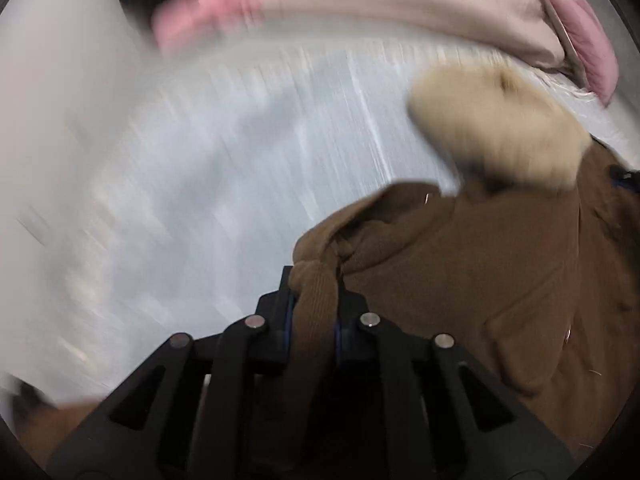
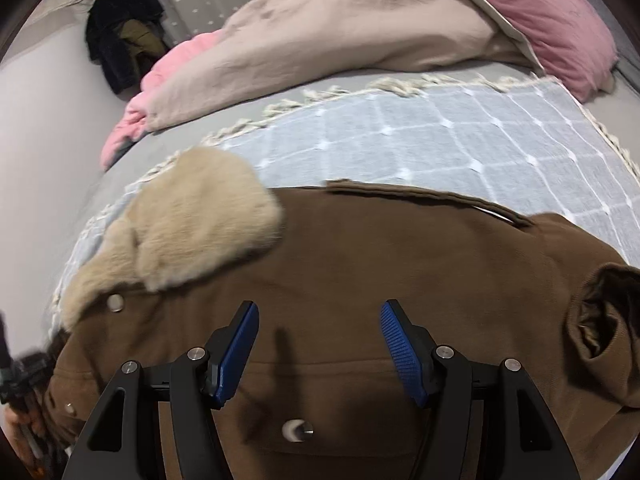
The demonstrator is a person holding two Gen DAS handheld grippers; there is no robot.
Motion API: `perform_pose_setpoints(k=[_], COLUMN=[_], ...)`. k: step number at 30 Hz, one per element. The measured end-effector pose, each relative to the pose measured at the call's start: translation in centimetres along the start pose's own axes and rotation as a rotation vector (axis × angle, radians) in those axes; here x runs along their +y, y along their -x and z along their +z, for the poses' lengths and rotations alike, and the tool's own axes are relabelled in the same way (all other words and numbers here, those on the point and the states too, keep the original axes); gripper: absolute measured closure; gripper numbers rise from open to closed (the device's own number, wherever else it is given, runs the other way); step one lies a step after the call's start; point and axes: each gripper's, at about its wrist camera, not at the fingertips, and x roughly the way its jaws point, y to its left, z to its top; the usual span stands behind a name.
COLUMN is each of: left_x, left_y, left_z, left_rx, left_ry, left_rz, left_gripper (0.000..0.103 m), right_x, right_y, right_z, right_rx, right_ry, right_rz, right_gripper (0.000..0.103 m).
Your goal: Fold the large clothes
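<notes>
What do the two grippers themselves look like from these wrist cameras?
Both are matte black linkage frames with triangular cutouts and silver pivot pins. The right gripper has blue ribbed finger pads; the left gripper shows only thin blue edges. A thin black cable runs by the right finger.

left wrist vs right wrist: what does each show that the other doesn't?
Left wrist only: the left gripper shut on a bunched fold of the brown coat; the background is motion-blurred.
Right wrist only: the right gripper open over the coat, a snap button, the sleeve cuff, and dark clothes by the curtain.
Both: the coat, its fur collar, the grey checked blanket, beige duvet and pink pillow.
</notes>
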Motion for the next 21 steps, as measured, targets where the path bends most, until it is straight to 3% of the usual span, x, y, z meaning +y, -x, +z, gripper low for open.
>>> perform_pose_setpoints(k=[2, 3, 5, 8, 10, 12, 14, 17, 21], left_x=[0.7, 1.8, 2.7, 3.5, 4.4, 5.2, 4.5, 4.0, 4.3], left_y=[3.9, 5.1, 3.8, -2.3, -4.3, -3.7, -3.0, -2.6, -5.2], left_z=[1.5, 2.2, 3.2, 2.7, 1.8, 1.2, 1.8, 3.9, 7.1], left_rx=[-0.187, -0.239, -0.186, 0.016, 0.101, 0.069, 0.018, -0.056, -0.02], left_ry=[0.047, 0.107, 0.161, 0.184, 0.227, 0.262, 0.234, 0.146, 0.108], left_rz=[0.051, 0.05, 0.059, 0.161, 0.148, 0.112, 0.1, 0.1, 0.017], left_gripper=[0.087, 0.087, 0.084, 0.071, 0.07, 0.061, 0.042, 0.034, 0.029], right_x=[1.0, 1.3, 1.8, 1.8, 1.2, 0.2, -0.5, -1.0, -0.2], right_y=[0.3, 0.4, 0.6, 0.2, -0.2, -0.8, -1.3, -2.5, -5.0], right_z=[0.0, 0.1, 0.2, 0.7, 1.0, 1.7, 2.6, 4.4, 6.4], right_rx=[-0.02, -0.03, -0.045, -0.049, -0.041, -0.026, -0.018, 0.013, 0.087], right_ry=[0.022, 0.033, 0.053, 0.079, 0.088, 0.096, 0.11, 0.159, 0.258], right_rz=[0.003, 0.001, -0.007, -0.049, -0.074, -0.087, -0.101, -0.123, -0.145], right_gripper=[0.038, 0.038, 0.038, 0.038, 0.038, 0.038, 0.038, 0.038, 0.038])
